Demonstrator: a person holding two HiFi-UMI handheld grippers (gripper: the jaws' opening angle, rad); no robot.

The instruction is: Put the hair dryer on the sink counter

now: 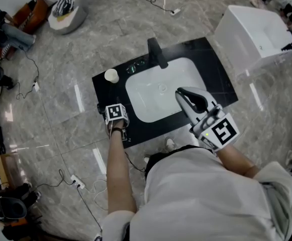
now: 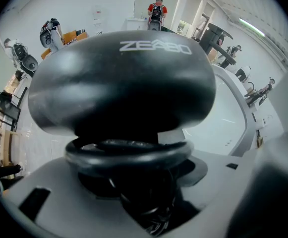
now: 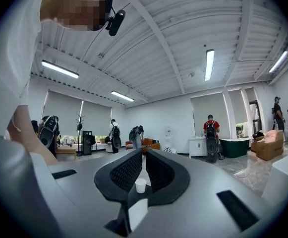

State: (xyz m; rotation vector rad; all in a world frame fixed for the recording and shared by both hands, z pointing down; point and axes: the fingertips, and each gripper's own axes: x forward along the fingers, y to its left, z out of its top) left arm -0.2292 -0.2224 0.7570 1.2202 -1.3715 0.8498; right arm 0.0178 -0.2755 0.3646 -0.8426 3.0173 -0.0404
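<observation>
Far left on the black tabletop [image 1: 211,69] stands 1 white cup [image 1: 111,75], upright, near the back-left corner. Just in front of it, at the front-left edge, the left gripper [image 1: 116,120] points steeply down. Its fingers [image 2: 44,197] stand wide and clasp the black hair dryer [image 2: 124,88], whose rounded body fills the left gripper view. A black ring [image 2: 129,152] and the coiled cord [image 2: 153,221] sit in the gap below. Whether the dryer rests on the tabletop cannot be made out. At centre lies the white sink [image 1: 161,92], with the dark faucet [image 1: 157,53] behind it. To the right, the right gripper [image 1: 185,95] is held level over the basin's front-right rim. Its fingers [image 3: 126,172] are narrow, tips all but meeting, with nothing between them.
</observation>
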